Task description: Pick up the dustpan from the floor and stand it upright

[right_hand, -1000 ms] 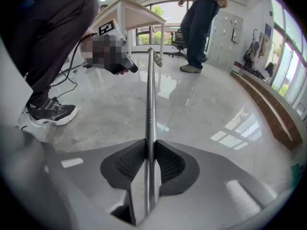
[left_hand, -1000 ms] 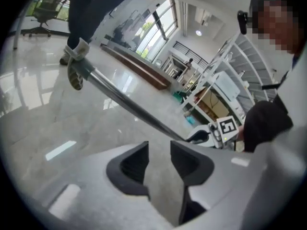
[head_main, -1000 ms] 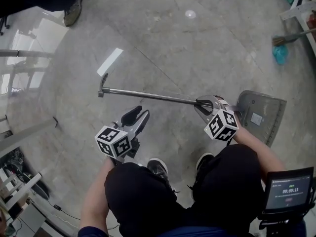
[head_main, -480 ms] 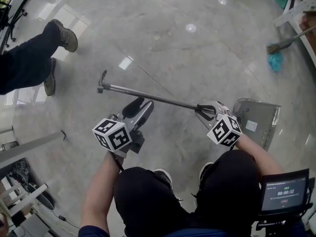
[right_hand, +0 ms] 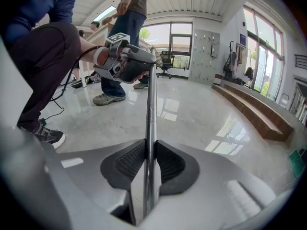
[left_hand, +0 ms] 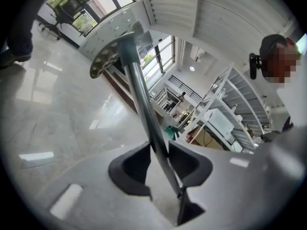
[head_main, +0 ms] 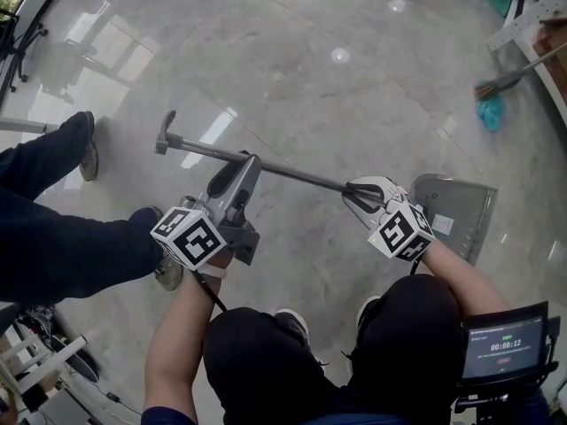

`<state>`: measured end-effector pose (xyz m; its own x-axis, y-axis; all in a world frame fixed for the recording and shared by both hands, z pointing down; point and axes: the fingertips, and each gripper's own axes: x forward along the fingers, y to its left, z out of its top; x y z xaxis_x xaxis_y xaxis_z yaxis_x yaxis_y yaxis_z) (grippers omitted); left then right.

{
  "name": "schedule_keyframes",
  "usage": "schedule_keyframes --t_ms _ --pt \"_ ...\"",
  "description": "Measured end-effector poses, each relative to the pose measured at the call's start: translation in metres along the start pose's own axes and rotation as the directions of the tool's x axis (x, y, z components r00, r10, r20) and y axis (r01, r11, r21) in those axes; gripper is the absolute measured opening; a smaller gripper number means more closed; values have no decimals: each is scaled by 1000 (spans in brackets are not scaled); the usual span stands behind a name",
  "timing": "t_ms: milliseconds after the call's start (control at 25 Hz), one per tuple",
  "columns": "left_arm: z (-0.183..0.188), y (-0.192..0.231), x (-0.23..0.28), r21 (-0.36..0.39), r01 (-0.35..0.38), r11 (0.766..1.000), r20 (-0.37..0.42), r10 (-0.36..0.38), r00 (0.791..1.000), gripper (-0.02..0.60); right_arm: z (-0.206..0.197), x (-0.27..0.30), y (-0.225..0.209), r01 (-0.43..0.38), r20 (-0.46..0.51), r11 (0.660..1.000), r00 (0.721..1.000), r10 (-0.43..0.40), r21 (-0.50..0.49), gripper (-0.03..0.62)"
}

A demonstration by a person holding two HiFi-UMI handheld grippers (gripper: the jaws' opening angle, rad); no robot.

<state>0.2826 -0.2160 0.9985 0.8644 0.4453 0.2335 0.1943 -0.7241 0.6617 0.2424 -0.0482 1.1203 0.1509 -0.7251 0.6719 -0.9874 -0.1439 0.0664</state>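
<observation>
The dustpan has a grey pan (head_main: 456, 209) at the right and a long metal handle (head_main: 292, 173) that ends in a dark cap (head_main: 166, 133) at the left. My right gripper (head_main: 353, 193) is shut on the handle close to the pan; its ribbed pads clamp the tube (right_hand: 151, 128). My left gripper (head_main: 241, 168) sits at mid-handle with its jaws closing. The tube (left_hand: 144, 104) runs slantwise between them, the pads just off it. The right gripper view shows the left gripper (right_hand: 130, 61) up the handle.
A bystander's dark-trousered legs (head_main: 53, 237) and shoe (head_main: 89, 153) are at the left. A broom with a teal head (head_main: 492, 104) lies at the upper right by shelving. A small screen (head_main: 500, 348) is at the lower right. My own knees (head_main: 266, 361) fill the bottom.
My left gripper rose from beside the handle and now has its jaws around it. The handle's capped end moved up and left. The bystander's legs came closer at the left.
</observation>
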Motion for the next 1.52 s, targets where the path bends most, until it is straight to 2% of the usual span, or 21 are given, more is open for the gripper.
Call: schedule_keyframes --t_ms 400,720,1160,1360,1520 --pt "64 -52 19 86 88 992 69 -94 993 98 43 -19 -35 73 108 997 992 -72 -2 83" --pt "111 -112 47 201 186 962 106 -210 972 85 69 -39 -71 152 218 987 963 -161 59 83" --pt "132 -153 69 272 243 931 113 -282 953 83 83 -50 -95 204 255 978 944 -208 42 91" --pt "139 -173 74 326 269 906 109 -319 941 83 92 -52 -101 218 276 975 935 -223 49 92" --pt "140 -178 76 369 273 888 86 -325 942 81 95 -46 -103 227 276 973 934 -227 32 95"
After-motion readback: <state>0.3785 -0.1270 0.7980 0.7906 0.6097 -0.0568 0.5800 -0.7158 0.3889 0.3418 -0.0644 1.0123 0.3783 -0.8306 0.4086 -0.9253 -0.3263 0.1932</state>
